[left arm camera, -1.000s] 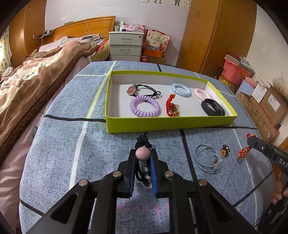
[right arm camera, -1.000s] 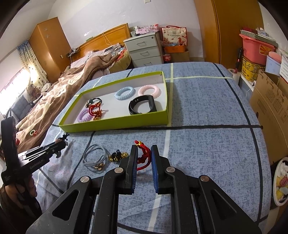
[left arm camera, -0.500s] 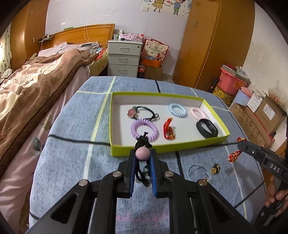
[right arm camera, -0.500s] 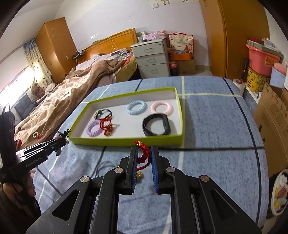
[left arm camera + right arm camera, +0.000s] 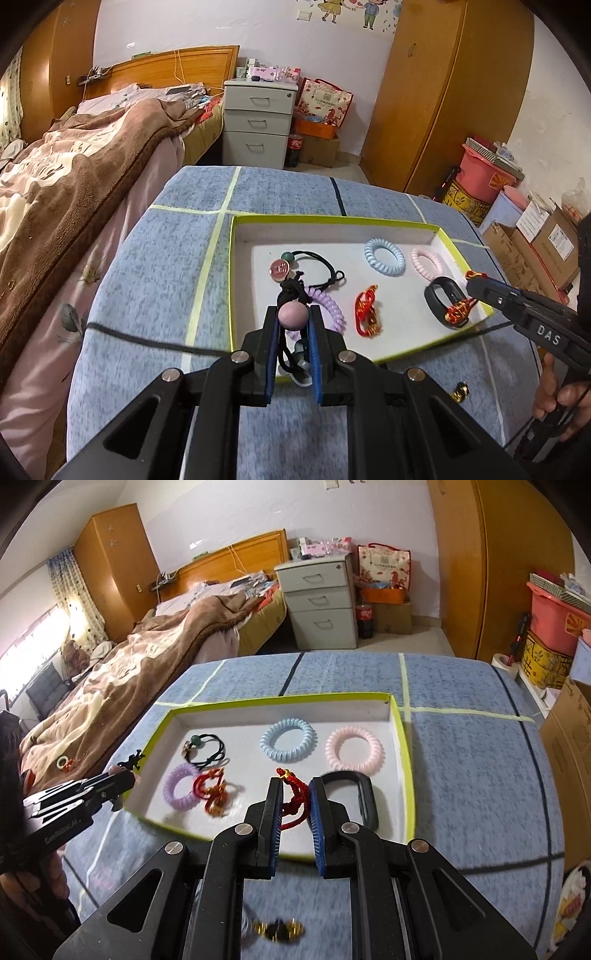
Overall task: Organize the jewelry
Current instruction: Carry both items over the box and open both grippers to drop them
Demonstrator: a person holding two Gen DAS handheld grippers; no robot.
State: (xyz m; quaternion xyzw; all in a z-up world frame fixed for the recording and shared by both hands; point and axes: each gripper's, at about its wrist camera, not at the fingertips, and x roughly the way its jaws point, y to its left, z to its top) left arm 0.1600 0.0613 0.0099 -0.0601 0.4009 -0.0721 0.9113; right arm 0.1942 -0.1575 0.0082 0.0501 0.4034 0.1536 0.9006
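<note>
black cord with a pink bead [image 5: 292, 314] is pinched in your left claw [image 5: 292, 332], just over the near wall of the green-rimmed white tray [image 5: 332, 220] on the blue tabletop [image 5: 162, 280]. your right claw [image 5: 295, 805] clamps a red knotted cord bracelet [image 5: 295, 794] over the black band [image 5: 364, 794]. let go carelessly and cords could tangle with the lilac coil [image 5: 179, 786] or snag the rim.

- Left gripper [image 5: 292, 320], angled downward, its jaws clamped narrowly on a beaded hair tie [image 5: 292, 314] between the fingertips.
- Right gripper [image 5: 296, 792], likewise angled downward, pinches a red cord bracelet [image 5: 295, 800].
</note>
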